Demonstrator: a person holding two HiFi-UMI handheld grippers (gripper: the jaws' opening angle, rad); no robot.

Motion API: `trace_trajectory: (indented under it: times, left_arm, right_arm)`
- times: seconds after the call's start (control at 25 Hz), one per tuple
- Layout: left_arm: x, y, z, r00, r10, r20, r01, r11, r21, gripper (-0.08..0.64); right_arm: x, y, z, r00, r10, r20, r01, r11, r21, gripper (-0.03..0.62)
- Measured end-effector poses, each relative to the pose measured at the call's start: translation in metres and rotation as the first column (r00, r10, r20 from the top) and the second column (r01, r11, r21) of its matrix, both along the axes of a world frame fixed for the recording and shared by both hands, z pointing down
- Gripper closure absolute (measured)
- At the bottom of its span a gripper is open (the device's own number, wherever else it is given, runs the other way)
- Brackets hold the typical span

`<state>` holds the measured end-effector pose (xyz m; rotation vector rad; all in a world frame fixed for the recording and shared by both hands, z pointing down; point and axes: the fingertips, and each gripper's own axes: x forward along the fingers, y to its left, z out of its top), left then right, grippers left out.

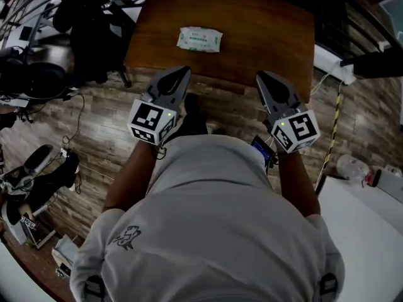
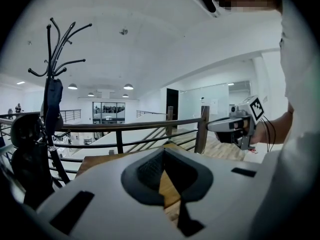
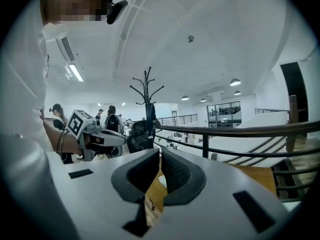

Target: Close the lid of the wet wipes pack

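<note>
The wet wipes pack (image 1: 199, 39), white with green print, lies flat on the brown wooden table (image 1: 264, 30), left of the middle; its lid is too small to read. Both grippers hang over the plank floor just short of the table's near edge, pointing at it and well apart from the pack. My left gripper (image 1: 182, 72) has its jaws together with nothing between them, and its own view shows the same at the left gripper (image 2: 162, 150). My right gripper (image 1: 261, 75) is likewise shut and empty, as the right gripper (image 3: 160, 150) shows in its own view. Each gripper sees the other beside it.
A dark metal railing (image 2: 125, 126) runs behind the table. A coat stand (image 2: 50, 84) and a black office chair (image 1: 28, 77) stand to the left, with cables on the floor. A white table (image 1: 371, 231) sits at the lower right. People (image 3: 112, 119) stand far off.
</note>
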<state>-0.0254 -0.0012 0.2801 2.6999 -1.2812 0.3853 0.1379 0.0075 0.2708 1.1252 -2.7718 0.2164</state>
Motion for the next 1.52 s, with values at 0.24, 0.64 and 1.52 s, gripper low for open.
trace_trajectory:
  times: [0.24,0.64,1.52]
  left_arm:
    - [0.015,0.05,-0.012,1.0,-0.005,0.024,0.004,1.0,0.008,0.548]
    - [0.004,0.093,-0.03,0.999,0.028,0.034,-0.029,0.999,0.038,0.548]
    - [-0.158,0.236,-0.05,0.994,0.1,-0.037,-0.097,0.991,0.093,0.548]
  right_arm:
    - [0.017,0.046,0.003,1.0,-0.005,0.03,0.005,1.0,-0.02,0.552]
    - [0.004,0.094,-0.003,0.999,0.001,0.039,-0.001,1.0,-0.008,0.552]
    - [-0.136,0.249,-0.02,0.994,0.113,0.003,-0.113,0.993,0.024,0.552]
